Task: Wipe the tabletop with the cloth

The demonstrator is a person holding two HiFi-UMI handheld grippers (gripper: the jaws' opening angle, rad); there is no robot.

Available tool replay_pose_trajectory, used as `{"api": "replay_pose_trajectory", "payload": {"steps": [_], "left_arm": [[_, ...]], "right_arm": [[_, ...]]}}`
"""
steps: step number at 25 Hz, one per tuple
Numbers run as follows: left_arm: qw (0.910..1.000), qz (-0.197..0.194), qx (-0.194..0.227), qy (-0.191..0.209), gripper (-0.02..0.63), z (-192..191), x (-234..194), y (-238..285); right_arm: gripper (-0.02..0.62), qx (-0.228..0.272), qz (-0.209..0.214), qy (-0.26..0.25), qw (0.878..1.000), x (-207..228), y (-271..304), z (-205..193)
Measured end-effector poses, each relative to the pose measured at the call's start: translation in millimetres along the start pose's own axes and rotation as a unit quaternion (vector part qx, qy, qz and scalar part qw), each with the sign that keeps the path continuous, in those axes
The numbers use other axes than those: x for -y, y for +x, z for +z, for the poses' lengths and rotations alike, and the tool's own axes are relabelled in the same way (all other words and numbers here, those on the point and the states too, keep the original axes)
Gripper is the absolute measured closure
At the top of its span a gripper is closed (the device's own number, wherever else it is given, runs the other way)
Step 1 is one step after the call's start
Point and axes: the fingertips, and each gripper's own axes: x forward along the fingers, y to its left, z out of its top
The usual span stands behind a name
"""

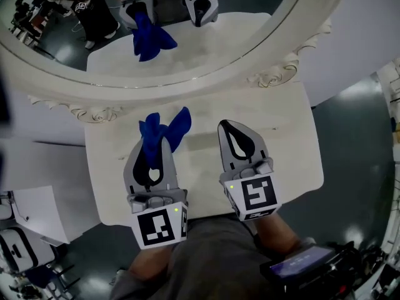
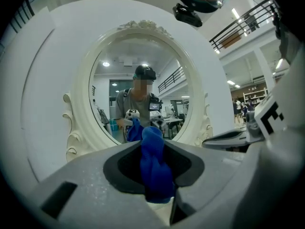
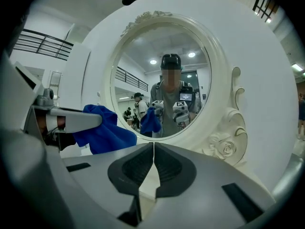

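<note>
Holds the cloth (image 1: 164,133) pinched in the left gripper (image 1: 155,147) over the tabletop (image 1: 287,142), right gripper (image 1: 229,127) pressed together empty, wiping seemingly all left to do.

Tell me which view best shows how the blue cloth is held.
The left gripper view: the cloth sits dead centre, bunched and pinched between the jaws of the left gripper. The head view shows its loose ends fanning past the gripper's tip. The right gripper view shows only a bunch from the side.

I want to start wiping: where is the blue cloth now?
The blue cloth is pinched in the left tongs, at the head view's left, over the white tabletop just short of the mirror frame.
</note>
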Motion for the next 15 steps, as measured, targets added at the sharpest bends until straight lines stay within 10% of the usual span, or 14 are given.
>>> {"api": "replay_pose_trajectory", "payload": {"steps": [15], "left_arm": [[0.9941, -0.046, -0.086, -0.048, 0.494, -85, 15, 76]], "right_arm": [[0.580, -0.080, -0.019, 0.023, 0.996, 30, 39, -67]]}}
